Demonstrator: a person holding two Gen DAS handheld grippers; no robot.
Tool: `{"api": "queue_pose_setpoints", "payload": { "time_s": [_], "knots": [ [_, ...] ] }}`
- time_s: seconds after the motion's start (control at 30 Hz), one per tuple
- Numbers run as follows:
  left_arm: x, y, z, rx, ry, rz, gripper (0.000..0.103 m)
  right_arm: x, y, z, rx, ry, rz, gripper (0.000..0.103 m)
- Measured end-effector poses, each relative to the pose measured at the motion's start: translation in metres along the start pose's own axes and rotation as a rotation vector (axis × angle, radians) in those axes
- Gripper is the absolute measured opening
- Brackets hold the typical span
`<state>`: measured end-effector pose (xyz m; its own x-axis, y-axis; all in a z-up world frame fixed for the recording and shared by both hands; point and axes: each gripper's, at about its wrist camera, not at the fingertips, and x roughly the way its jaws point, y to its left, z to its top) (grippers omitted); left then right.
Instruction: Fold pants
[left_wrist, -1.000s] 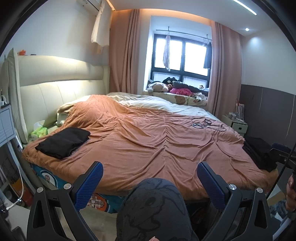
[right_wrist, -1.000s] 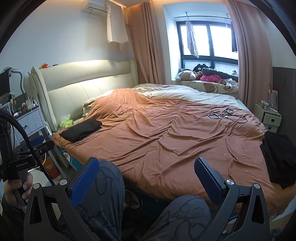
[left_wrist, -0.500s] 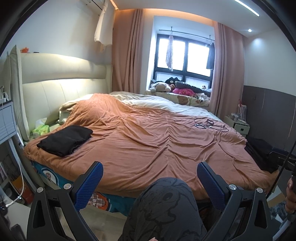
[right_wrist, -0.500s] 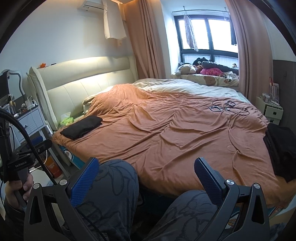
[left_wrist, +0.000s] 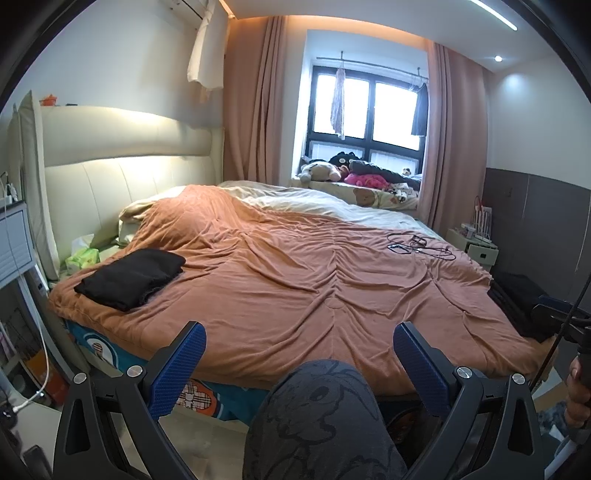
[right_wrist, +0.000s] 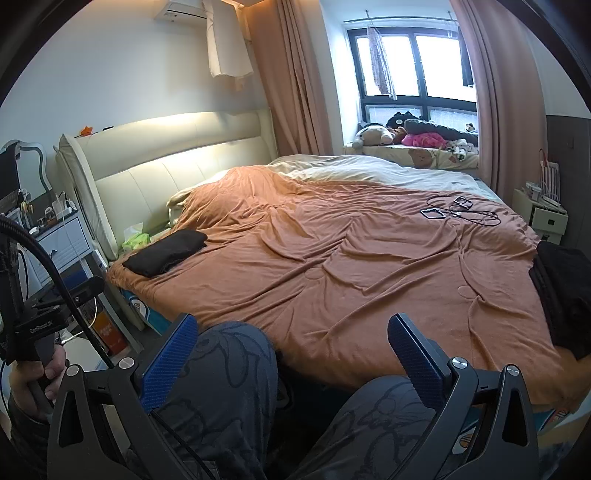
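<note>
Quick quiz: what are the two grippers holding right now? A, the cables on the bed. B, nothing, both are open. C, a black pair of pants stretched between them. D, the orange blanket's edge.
B: the left gripper and right gripper both show spread, empty fingers; the folded black garment lies untouched on the bed.

Wide bare centre of orange duvet (left_wrist: 314, 288) free for passage, folded black garment (left_wrist: 133, 277) at left corner, black pile (right_wrist: 565, 291) at right edge, cables (right_wrist: 461, 211) far right, person's knees (right_wrist: 229, 373) blocking near edge.
</note>
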<state>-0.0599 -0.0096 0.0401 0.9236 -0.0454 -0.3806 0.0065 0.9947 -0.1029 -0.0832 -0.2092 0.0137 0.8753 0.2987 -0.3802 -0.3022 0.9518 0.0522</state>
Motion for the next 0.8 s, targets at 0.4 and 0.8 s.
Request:
{"api": "queue_pose_setpoints", "payload": {
  "time_s": [0.4,0.8],
  "knots": [
    [-0.013,-0.006,0.001,0.010,-0.022,0.008,0.102,-0.001,-0.003,-0.001,0.004,-0.004,0.006,0.103],
    [-0.018,-0.006,0.001,0.012,-0.033,0.005,0.102,-0.002,0.000,-0.001,0.003,-0.007,0.009,0.103]
  ]
}}
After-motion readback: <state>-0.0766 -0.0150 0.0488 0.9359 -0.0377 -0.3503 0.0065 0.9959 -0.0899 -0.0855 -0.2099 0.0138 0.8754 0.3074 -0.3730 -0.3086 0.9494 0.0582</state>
